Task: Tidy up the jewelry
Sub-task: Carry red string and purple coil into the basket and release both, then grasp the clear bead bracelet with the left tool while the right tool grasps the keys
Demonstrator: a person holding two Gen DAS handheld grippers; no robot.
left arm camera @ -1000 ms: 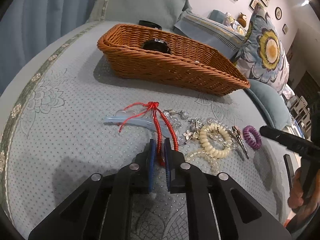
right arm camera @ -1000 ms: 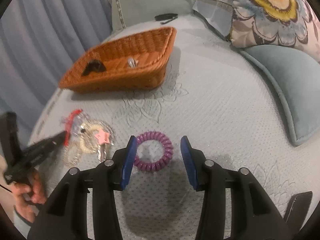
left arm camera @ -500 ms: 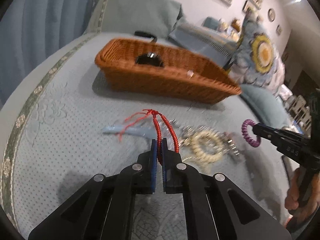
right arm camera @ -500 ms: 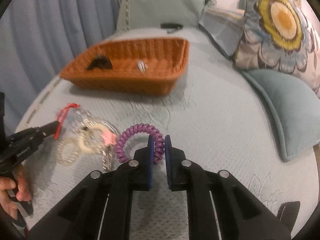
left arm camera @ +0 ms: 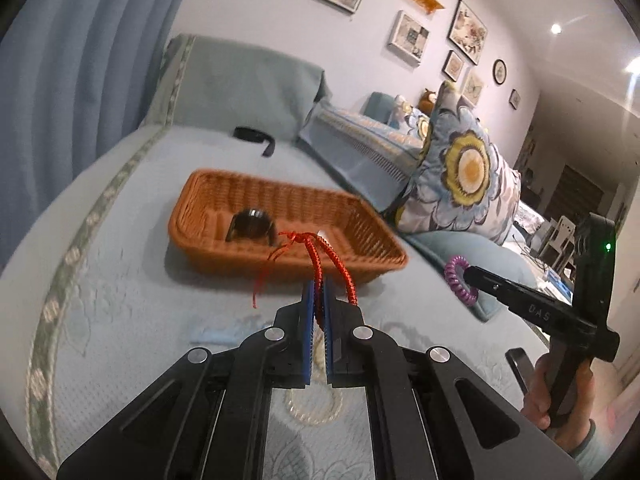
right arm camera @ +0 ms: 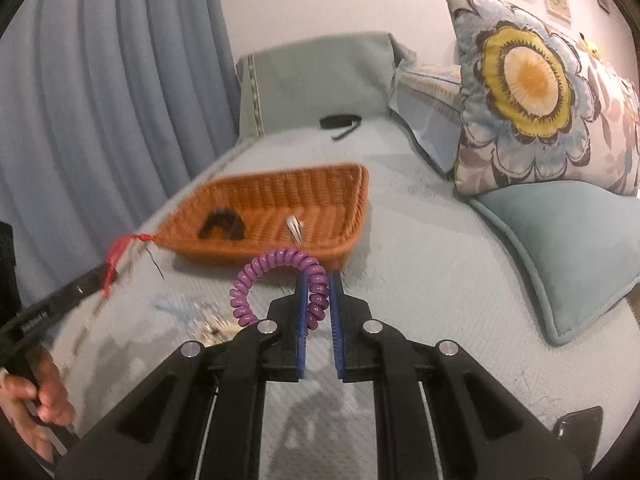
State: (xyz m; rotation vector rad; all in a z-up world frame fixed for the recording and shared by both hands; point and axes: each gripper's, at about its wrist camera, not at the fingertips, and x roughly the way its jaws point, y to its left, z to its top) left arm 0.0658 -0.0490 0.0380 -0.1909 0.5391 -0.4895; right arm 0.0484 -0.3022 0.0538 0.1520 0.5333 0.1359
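My left gripper is shut on a red braided cord bracelet and holds it in the air in front of the wicker basket. My right gripper is shut on a purple spiral hair tie, lifted above the bed near the basket. The basket holds a black hair claw and a silver ring. The remaining jewelry pile lies on the bedspread below; a clear beaded bracelet shows between my left fingers.
A light blue clip lies on the bedspread. A floral pillow and teal cushion sit to the right. A black strap lies behind the basket. A dark phone is at the lower right.
Both grippers closed on their items and lifted them off the bed: the left with the red cord, the right with the purple hair tie, both rising toward the basket.
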